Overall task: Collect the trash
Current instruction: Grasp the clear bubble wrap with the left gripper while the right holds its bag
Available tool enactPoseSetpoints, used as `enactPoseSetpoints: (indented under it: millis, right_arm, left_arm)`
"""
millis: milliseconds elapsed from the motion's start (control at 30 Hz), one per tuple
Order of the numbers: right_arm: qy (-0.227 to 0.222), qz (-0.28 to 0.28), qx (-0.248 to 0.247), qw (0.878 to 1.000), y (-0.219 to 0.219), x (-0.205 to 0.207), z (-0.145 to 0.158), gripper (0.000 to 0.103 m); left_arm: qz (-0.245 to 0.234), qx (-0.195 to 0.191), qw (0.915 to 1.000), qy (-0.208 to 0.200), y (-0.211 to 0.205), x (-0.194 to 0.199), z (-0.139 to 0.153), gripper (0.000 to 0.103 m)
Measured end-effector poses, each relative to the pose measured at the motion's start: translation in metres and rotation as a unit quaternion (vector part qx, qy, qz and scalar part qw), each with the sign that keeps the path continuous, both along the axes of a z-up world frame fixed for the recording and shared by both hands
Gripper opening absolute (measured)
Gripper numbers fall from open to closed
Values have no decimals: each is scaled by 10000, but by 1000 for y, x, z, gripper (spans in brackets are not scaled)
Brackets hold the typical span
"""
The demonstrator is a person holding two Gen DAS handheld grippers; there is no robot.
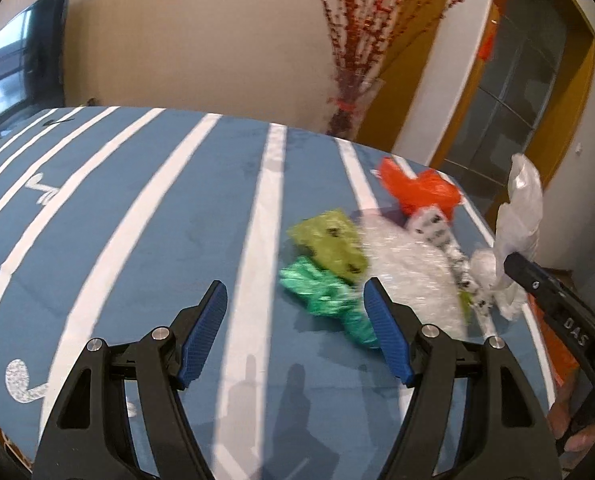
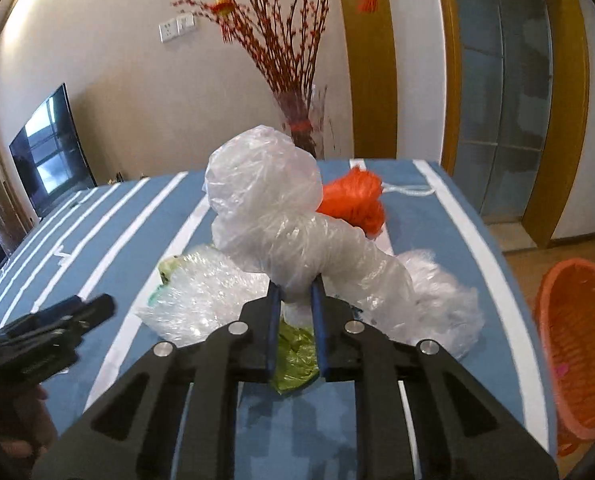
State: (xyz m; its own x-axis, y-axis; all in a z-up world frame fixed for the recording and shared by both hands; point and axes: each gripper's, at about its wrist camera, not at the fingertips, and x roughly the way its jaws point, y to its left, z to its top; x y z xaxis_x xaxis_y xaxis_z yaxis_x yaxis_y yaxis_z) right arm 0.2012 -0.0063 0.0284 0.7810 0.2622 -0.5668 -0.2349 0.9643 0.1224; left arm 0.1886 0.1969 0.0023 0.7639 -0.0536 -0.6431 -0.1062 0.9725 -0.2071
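Note:
A pile of trash lies on the blue striped table (image 1: 157, 220): a green foil wrapper (image 1: 321, 296), a yellow-green bag (image 1: 331, 242), bubble wrap (image 1: 413, 276), an orange bag (image 1: 417, 188). My left gripper (image 1: 295, 296) is open and empty, just left of the green wrapper. My right gripper (image 2: 295, 294) is shut on a clear plastic bag (image 2: 273, 208) and holds it above the pile; this bag also shows in the left wrist view (image 1: 517, 216). Bubble wrap (image 2: 205, 296), the orange bag (image 2: 353, 200) and the yellow-green bag (image 2: 295, 356) lie under it.
An orange basket (image 2: 577, 344) stands on the floor right of the table. A vase of red branches (image 2: 293, 120) stands behind the table's far edge. A TV (image 2: 51, 152) is at the far left, a door (image 2: 497, 100) at the right.

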Motion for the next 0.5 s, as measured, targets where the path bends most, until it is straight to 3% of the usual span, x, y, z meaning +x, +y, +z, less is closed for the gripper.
enactPoseSetpoints:
  millis: [267, 500]
  right_arm:
    - [-214, -232, -9, 9995, -32, -28, 15, 16]
    - [-128, -511, 38, 9986, -63, -36, 9, 16]
  left_arm:
    - [-482, -87, 9985, 226, -41, 26, -2, 70]
    - [-641, 201, 9957, 642, -68, 50, -25, 70]
